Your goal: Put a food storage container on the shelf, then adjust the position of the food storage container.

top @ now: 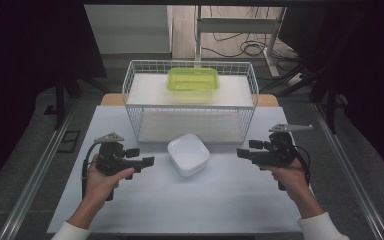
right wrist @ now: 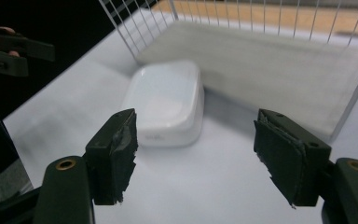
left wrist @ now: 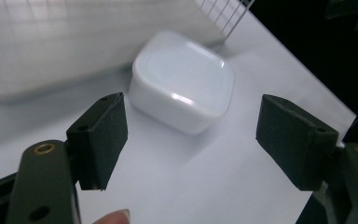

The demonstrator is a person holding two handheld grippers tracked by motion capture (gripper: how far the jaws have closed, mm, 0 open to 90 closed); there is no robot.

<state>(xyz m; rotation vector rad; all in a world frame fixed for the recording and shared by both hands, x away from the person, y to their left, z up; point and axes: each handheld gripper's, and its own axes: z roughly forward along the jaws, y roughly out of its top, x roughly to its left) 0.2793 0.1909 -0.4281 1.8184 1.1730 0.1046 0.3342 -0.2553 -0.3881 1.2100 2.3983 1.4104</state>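
Note:
A white square bowl (top: 188, 154) sits on the white table mat (top: 180, 200), just in front of a white wire basket (top: 190, 100). The bowl (left wrist: 182, 81) lies ahead of my left gripper (left wrist: 191, 140), whose jaws stand wide apart with nothing between them. My left gripper (top: 147, 161) is to the bowl's left, pointing toward it. My right gripper (top: 241, 152) is at the bowl's right, also pointing at it. In the right gripper view the bowl (right wrist: 165, 102) lies beyond the right gripper (right wrist: 196, 149), open and empty. A green lidded container (top: 193, 80) rests in the basket.
The wire basket (right wrist: 261, 56) stands on a white pad at the back of the table. Metal rails run along both table sides. A desk frame and cables lie on the floor beyond.

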